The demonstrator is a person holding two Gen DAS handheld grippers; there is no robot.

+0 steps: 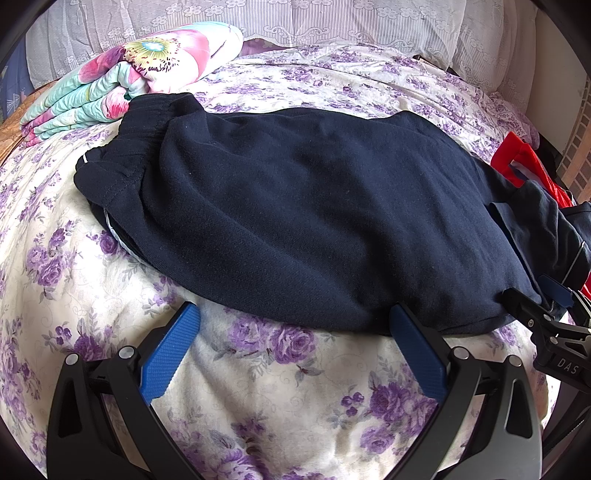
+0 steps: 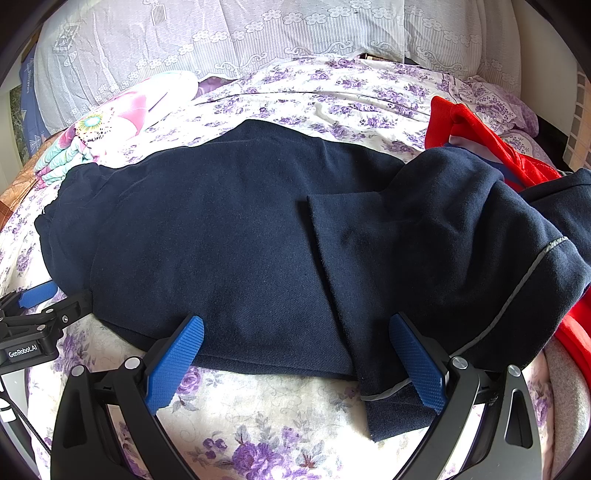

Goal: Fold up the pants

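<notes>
Purple-flowered bedding point(image 1: 258, 387) covers the bed on which all items rest. Nearest the left wrist camera, the left gripper point(image 1: 295, 325) stands with its blue fingers point(image 1: 171, 354) spread wide, holding nothing; the right-hand finger tip meets the near hem of the navy pants point(image 1: 314, 206), the other lies on bare bedding. The right gripper point(image 2: 295, 332) is likewise spread wide and grips nothing; its fingers point(image 2: 417, 363) rest on or against the near edge of the pants point(image 2: 221, 240). Only the right wrist view shows a folded-over leg with grey piping and its cuff overhanging the near hem. Only the left wrist view shows the elastic waistband, at far left. The pants lie flat across the middle of the bed, dark and lightly wrinkled. Beyond them, a red garment point(image 2: 480, 140) lies at right, a folded floral quilt point(image 1: 129, 81) at far left, and a white lace curtain point(image 2: 258, 33) hangs behind.
</notes>
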